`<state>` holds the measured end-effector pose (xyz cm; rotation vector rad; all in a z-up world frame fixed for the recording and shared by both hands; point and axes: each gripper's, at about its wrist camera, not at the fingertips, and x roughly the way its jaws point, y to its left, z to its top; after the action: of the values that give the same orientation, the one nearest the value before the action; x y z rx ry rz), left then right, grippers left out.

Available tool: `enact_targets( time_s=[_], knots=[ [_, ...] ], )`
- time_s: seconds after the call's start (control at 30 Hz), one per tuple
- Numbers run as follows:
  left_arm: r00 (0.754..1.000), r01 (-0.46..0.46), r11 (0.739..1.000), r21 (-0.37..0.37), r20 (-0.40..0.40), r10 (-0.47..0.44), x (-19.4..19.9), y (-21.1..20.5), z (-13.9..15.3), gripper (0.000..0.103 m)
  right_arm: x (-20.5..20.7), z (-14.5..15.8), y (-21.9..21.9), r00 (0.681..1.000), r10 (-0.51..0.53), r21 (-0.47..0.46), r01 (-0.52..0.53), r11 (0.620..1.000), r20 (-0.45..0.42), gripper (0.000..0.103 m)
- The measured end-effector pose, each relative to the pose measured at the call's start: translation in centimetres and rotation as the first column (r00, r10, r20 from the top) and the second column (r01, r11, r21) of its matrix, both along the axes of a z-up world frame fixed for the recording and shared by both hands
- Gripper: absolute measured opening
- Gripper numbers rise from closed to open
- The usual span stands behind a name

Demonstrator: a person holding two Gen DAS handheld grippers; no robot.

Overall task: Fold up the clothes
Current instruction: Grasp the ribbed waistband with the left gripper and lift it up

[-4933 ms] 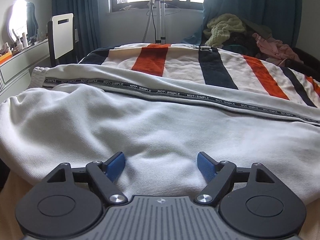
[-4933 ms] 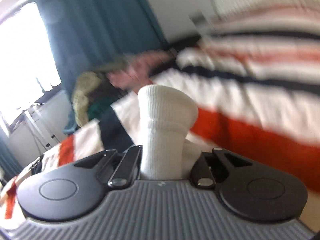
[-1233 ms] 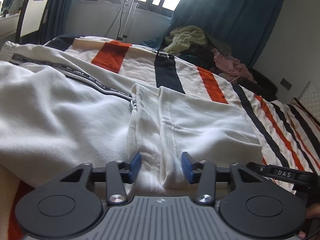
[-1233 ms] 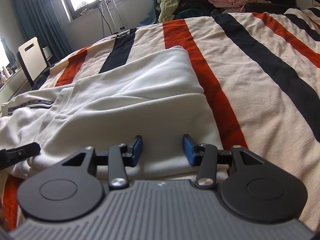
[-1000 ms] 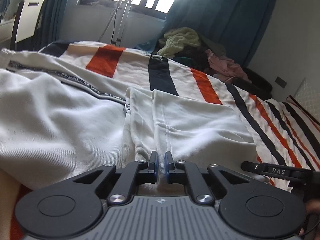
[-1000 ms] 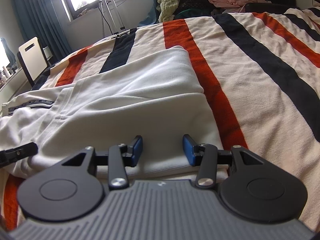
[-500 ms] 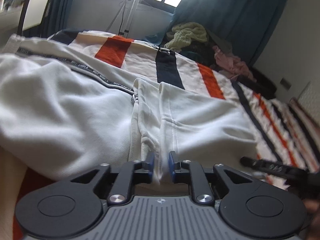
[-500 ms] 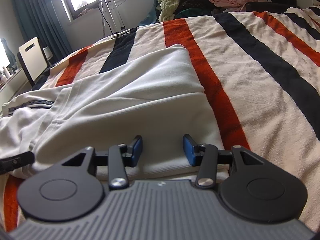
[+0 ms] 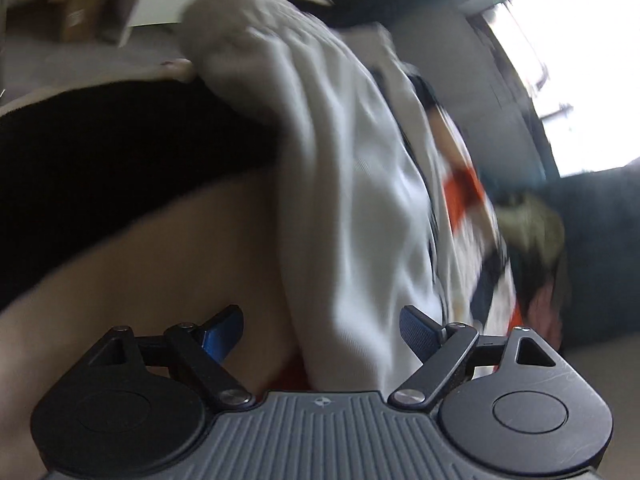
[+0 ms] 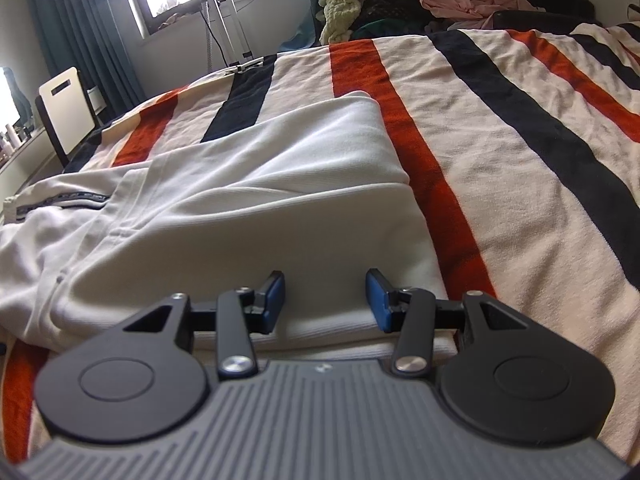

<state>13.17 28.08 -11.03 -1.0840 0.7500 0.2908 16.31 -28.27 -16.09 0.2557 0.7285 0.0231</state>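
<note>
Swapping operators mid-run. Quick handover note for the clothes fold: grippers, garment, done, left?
Left gripper: open, holding nothing, view tilted and blurred, white fabric between its fingers.
Right gripper: open, hovering low at the near edge of the white garment.
Garment lies on the striped blanket, right part folded over itself, left part spread out and rumpled.
Left: probably fold the remaining left part, then tidy.

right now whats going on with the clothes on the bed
A person with a two-finger tool in each hand is folding a white garment on a striped blanket. The right tool is open, poised at the near folded edge. The left tool is open too, its view blurred and tilted, with white cloth running between its fingers.
</note>
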Motion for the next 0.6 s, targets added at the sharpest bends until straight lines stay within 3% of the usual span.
enact_targets(
  time_s=[0.1,0.13,0.17,0.23,0.3,0.43,0.6],
  knots=[
    [0.996,-0.076,0.997,0.028,0.040,0.074,1.5,1.7,-0.4,0.069,-0.1,0.0,0.1,1.000,0.001,-0.005,-0.001,1.000,0.001,0.047],
    [0.995,-0.085,0.994,0.072,0.059,0.081,1.9,2.0,-0.1,0.066,-0.1,0.0,0.1,1.000,0.002,-0.008,-0.002,1.000,0.002,0.047],
    [0.994,-0.094,0.985,0.144,0.073,0.084,2.2,1.9,0.3,0.059,-0.2,0.1,0.1,1.000,0.002,-0.011,-0.002,1.000,0.003,0.047],
    [0.993,-0.102,0.944,0.314,0.084,0.079,2.8,1.2,1.6,0.058,-0.3,0.1,0.2,1.000,0.002,-0.018,-0.002,1.000,0.005,0.047],
    [0.995,-0.069,0.912,0.403,0.093,0.034,3.7,0.7,2.2,0.058,-0.3,0.1,0.3,1.000,0.005,-0.029,-0.005,1.000,0.007,0.047],
    [0.994,-0.069,0.886,0.458,0.103,0.024,5.0,1.3,2.2,0.059,-0.2,-0.1,0.6,1.000,0.012,-0.052,-0.012,0.999,0.009,0.047],
    [0.983,-0.126,0.871,0.475,0.176,0.046,4.2,1.8,2.5,0.039,-0.1,-0.2,0.9,1.000,0.013,-0.069,-0.012,0.998,0.012,0.047]
  ],
)
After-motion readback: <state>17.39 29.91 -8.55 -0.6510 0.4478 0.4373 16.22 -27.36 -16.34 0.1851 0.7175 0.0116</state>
